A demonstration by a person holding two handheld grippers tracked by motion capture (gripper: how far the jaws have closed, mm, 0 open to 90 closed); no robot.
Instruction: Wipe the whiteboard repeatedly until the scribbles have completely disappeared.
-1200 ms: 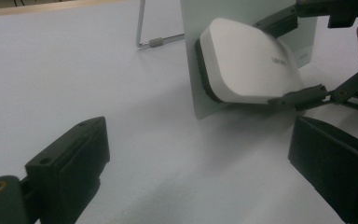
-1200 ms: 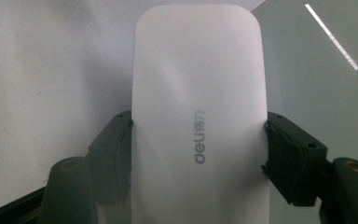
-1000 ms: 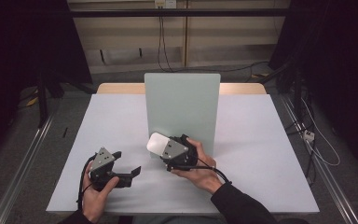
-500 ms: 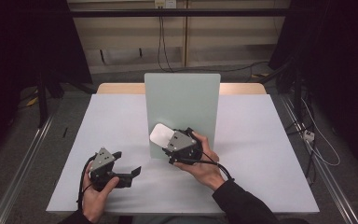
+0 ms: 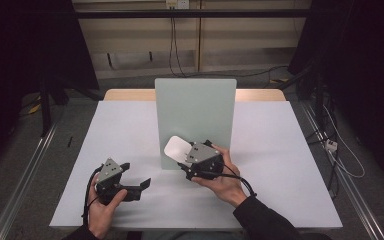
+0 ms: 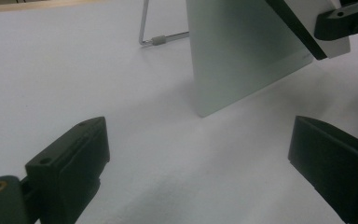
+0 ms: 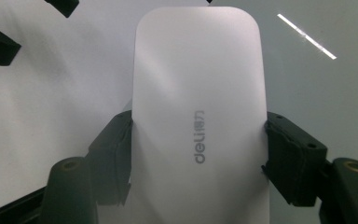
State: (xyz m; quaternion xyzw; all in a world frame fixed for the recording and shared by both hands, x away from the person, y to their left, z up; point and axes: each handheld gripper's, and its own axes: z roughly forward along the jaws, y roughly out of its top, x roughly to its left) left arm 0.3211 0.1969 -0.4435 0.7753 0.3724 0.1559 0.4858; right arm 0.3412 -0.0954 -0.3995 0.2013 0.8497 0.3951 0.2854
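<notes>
our right tool (image 5: 182, 156) is clamped on the white eraser (image 7: 198, 121), just in front of the upright board (image 5: 196, 115). our left tool (image 5: 137, 184) stands apart, empty, low over the bench (image 5: 280, 150). we should keep the eraser flat against the board and press evenly.

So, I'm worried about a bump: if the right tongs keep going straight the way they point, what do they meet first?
Probably the upright pale green board: the white Deli eraser gripped in the right tongs would likely touch it first, though the gap is unclear.
</notes>
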